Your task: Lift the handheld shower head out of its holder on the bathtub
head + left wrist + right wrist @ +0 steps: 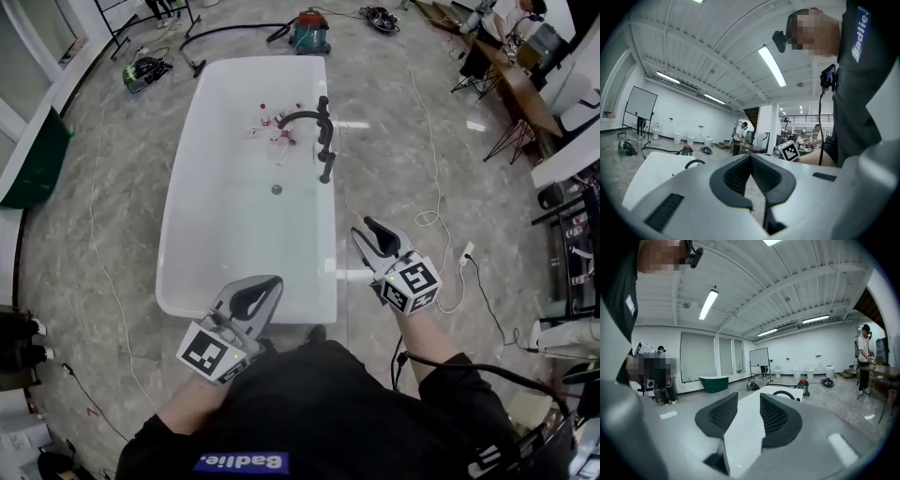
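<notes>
Overall, a grey stone-patterned floor (422, 141) fills the scene, with loose cables lying across it. A white freestanding bathtub (225, 225) stands at the centre, its long axis running away from the person. A dark green bathtub (33, 159) sits at the left edge. A red and green vacuum cleaner (309, 33) stands on the floor beyond the far end of the white bathtub.

The left gripper (270, 284) is held at the near end of the white bathtub, over its rim in the head view. Its jaws are closed tip to tip with nothing between them. The right gripper (367, 230) is held just off the near right corner of the tub. Its jaws stand apart and hold nothing; only the tub surface shows through the gap.

The handheld shower head (327, 167) is part of the black tap fitting on the right rim, in the far half of the tub and beside the curved spout (298, 115). It is well apart from both grippers. At this size the holder cannot be told apart from the fitting.

Small bottles (272, 127) lie inside the tub under the spout. The drain (277, 189) sits near the tub's middle.
</notes>
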